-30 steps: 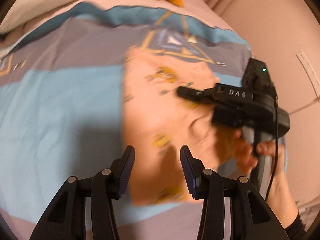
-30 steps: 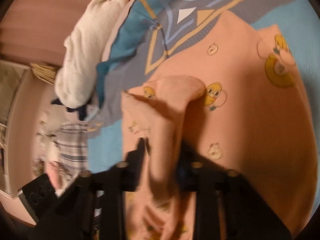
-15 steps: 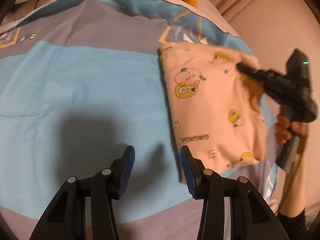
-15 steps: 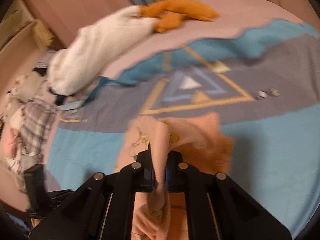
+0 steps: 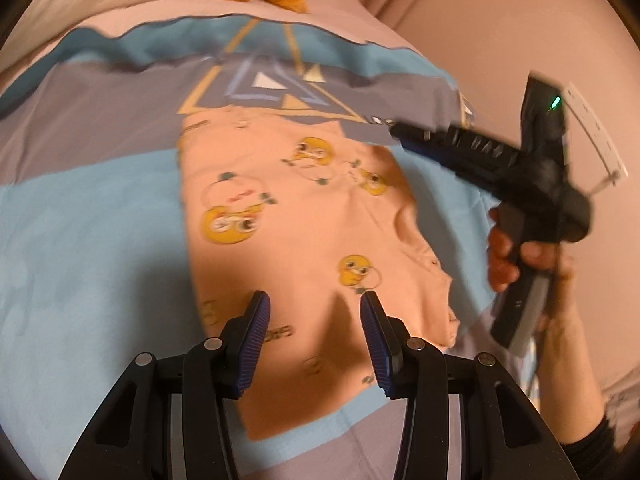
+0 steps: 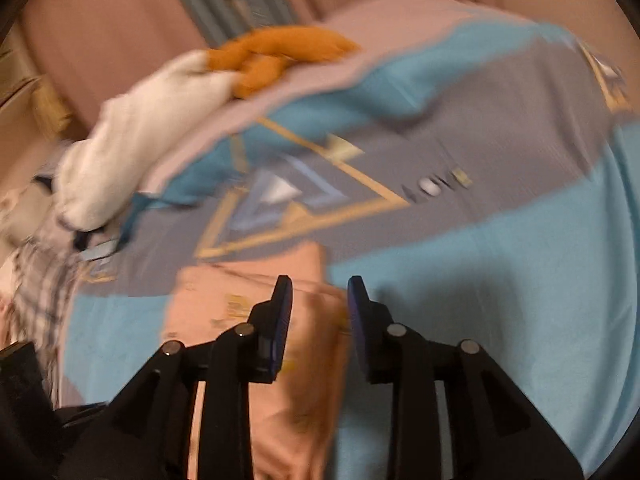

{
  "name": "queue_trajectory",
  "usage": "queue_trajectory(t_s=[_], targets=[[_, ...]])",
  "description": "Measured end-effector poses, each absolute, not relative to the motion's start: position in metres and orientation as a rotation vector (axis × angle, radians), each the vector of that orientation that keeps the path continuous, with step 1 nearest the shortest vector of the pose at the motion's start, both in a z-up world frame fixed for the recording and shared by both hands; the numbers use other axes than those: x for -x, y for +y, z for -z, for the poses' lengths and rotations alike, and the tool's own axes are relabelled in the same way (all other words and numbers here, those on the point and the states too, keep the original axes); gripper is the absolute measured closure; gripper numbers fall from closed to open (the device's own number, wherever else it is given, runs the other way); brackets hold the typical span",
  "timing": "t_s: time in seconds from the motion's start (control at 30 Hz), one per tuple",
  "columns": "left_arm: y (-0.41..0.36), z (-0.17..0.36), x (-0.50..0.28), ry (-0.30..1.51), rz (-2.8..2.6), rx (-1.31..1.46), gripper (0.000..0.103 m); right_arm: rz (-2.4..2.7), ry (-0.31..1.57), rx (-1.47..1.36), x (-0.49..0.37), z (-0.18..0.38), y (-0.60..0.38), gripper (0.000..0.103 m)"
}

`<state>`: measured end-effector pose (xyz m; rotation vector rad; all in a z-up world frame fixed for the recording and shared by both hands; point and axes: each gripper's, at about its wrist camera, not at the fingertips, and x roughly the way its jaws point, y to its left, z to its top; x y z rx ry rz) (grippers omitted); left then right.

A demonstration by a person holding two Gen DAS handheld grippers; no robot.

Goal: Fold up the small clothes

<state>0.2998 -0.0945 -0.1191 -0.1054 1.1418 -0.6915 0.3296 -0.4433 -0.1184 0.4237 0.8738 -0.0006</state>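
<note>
While the peach shirt (image 5: 304,240) with yellow cartoon prints lies folded flat on the blue and grey bedspread (image 5: 92,240), the left gripper (image 5: 314,328) hangs above its near edge, jaws spread and empty. The right gripper (image 6: 318,312) is also spread wide, holding nothing, over the shirt's far corner. A white pillow (image 6: 136,132) and an orange plush toy (image 6: 280,56) sit at the head of the bed.

A home bedroom: a bed (image 5: 100,240) with a blue-and-grey patterned cover, a white pillow (image 6: 136,140), an orange plush toy (image 6: 280,56), pink curtains (image 5: 500,20) behind.
</note>
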Motion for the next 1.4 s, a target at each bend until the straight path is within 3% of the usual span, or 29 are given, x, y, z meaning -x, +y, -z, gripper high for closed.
queue_trajectory(t_s=[0.17, 0.3, 0.43, 0.47, 0.7, 0.8, 0.9, 1.03, 1.27, 1.4], targets=[[-0.111, 0.129, -0.293, 1.133, 0.687, 0.012, 0.058, -0.102, 1.011, -0.326, -0.348, 0.135, -0.415, 0.079], [-0.117, 0.141, -0.293, 1.14, 0.679, -0.048, 0.058, -0.007, 1.101, -0.295, -0.363, 0.175, -0.414, 0.092], [-0.119, 0.141, -0.285, 1.12, 0.668, -0.101, 0.058, 0.016, 1.079, -0.292, -0.358, 0.167, -0.412, 0.09], [-0.118, 0.14, -0.282, 1.118, 0.668, -0.104, 0.058, 0.013, 1.07, -0.283, -0.353, 0.16, -0.41, 0.083], [-0.089, 0.15, -0.265, 1.146, 0.694, -0.011, 0.058, -0.221, 0.941, -0.211, -0.268, 0.103, -0.383, 0.084], [-0.081, 0.149, -0.263, 1.16, 0.694, 0.046, 0.058, -0.272, 0.979, -0.144, -0.241, 0.114, -0.367, 0.084], [-0.076, 0.148, -0.264, 1.175, 0.69, 0.084, 0.058, -0.212, 1.091, -0.014, -0.226, 0.149, -0.36, 0.091], [-0.066, 0.137, -0.265, 1.159, 0.693, 0.128, 0.058, -0.196, 1.087, -0.045, -0.209, 0.15, -0.37, 0.088], [-0.07, 0.107, -0.32, 1.056, 0.637, 0.186, 0.058, -0.253, 0.943, -0.156, -0.202, 0.122, -0.369, 0.084], [-0.087, 0.118, -0.366, 1.082, 0.576, 0.22, 0.058, -0.26, 0.91, -0.216, -0.218, 0.125, -0.368, 0.084]])
